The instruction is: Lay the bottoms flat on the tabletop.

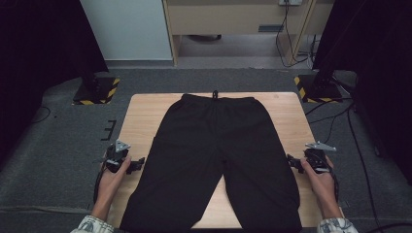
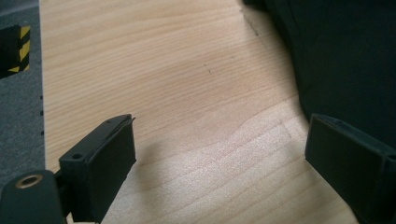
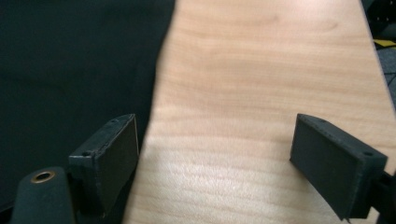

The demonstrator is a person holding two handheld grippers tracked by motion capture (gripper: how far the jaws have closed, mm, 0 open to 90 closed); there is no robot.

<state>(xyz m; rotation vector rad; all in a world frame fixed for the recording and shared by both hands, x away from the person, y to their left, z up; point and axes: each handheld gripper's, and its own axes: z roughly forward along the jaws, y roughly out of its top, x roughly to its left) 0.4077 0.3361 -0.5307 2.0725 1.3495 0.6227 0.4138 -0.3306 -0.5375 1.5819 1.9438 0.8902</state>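
A pair of black trousers [image 1: 214, 155] lies flat on the wooden table [image 1: 141, 119], waistband at the far edge, legs toward the person. My left gripper [image 1: 140, 162] sits at the table's left side beside the outer edge of the left leg, jaws wide apart with nothing between them. In the left gripper view the gripper [image 2: 219, 154] hovers over bare wood, the trousers [image 2: 345, 60] at right. My right gripper [image 1: 290, 161] is open beside the right leg's outer edge. In the right gripper view the gripper [image 3: 215, 154] straddles the fabric edge; the trousers [image 3: 74, 70] lie left.
Grey carpet surrounds the table. Two stand bases with yellow-black tape [image 1: 96, 91] [image 1: 318, 89] sit on the floor beyond the far corners. Cables [image 1: 340, 116] trail on the right. A desk [image 1: 233, 19] stands at the back.
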